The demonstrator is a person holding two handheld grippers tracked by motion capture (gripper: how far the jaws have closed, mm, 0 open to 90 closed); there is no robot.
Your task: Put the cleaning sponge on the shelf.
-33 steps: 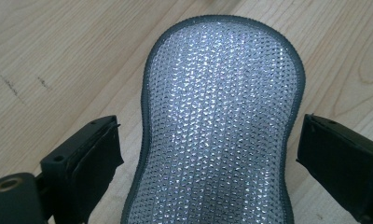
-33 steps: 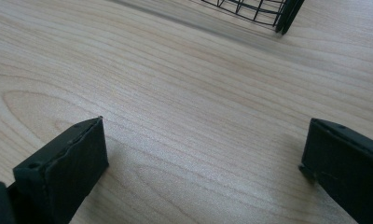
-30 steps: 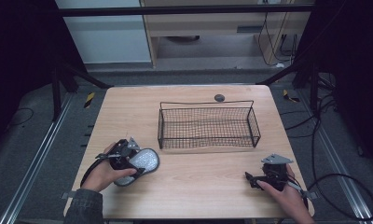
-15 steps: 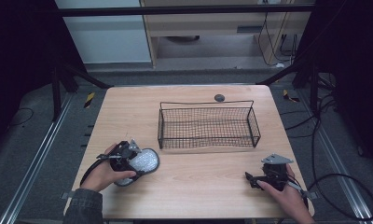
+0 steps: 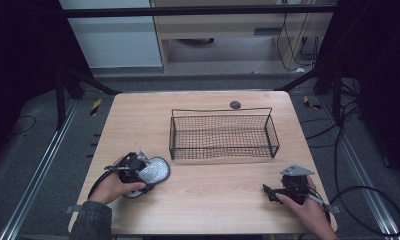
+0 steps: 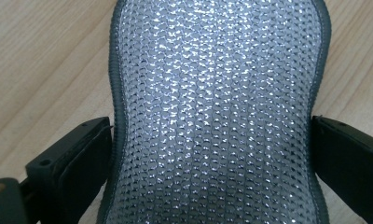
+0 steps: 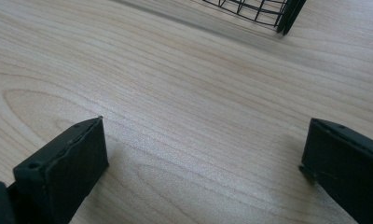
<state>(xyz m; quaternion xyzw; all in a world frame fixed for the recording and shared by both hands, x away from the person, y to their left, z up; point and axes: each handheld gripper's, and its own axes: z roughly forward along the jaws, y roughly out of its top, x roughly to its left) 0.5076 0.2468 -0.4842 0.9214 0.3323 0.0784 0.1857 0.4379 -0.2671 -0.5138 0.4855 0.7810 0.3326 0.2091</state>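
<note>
Left hand-held gripper [image 5: 147, 172]: clenched on the silver scouring pad [image 6: 217, 112], held just above the surface [image 5: 213, 200].
Change: none seen over the last second.
Right hand-held gripper [image 7: 205, 172]: released, empty.
Wire basket [image 5: 222, 155]: empty, near the pad.
</note>
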